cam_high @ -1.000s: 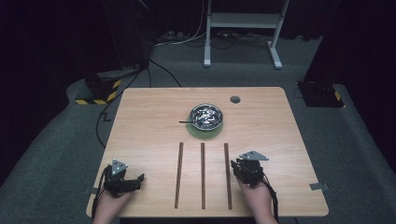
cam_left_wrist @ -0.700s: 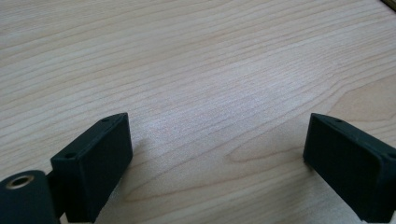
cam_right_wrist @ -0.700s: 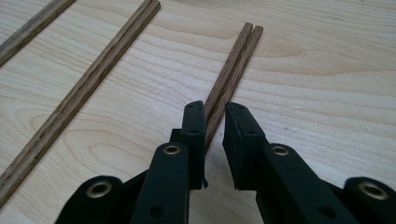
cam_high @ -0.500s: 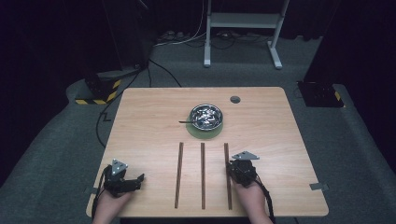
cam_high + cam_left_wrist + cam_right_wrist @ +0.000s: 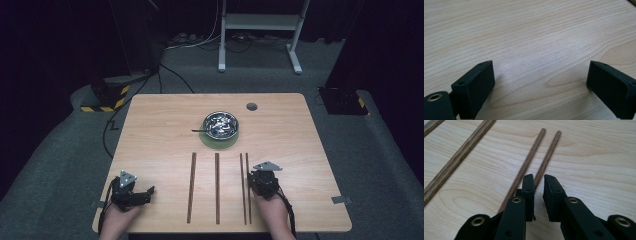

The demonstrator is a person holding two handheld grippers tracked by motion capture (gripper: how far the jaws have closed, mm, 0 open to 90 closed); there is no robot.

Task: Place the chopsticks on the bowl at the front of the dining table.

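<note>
Dark room, grey carpeted floor, and at its middle a light wooden tabletop [image 5: 150,135].

High view: toward the far middle, a shiny round metal bowl [image 5: 220,124] on a round green mat [image 5: 220,143], with a thin dark utensil handle [image 5: 199,131] poking out to its left. Nearer the person, four sticks laid lengthwise and side by side: two thick dark-brown wooden sticks [image 5: 191,187], then a pair of thin brown wooden sticks [image 5: 243,190] close together at the right. Right gripper [image 5: 261,175] held over the tabletop just beside the thin pair, on its right, grey three-cornered plate on top, pointing toward the far edge. Left gripper [image 5: 145,194] down at the near left corner, well apart from every stick, pointing across toward the right.

Left gripper view: jaws of the left gripper [image 5: 540,80] spread wide, with pale wood grain of the tabletop [image 5: 529,37] between them.

Right gripper view: jaws of the right gripper [image 5: 539,187] just now closing in, nearly together, a narrow slit left between them with tabletop showing through it. Thin brown wooden sticks [image 5: 549,155] running straight ahead from the tips, the left one passing under the left jaw, the right one ending at that jaw's tip beside the slit; cannot tell whether either is touched. One thick dark-brown wooden stick [image 5: 461,152] slanting off at the left.
</note>
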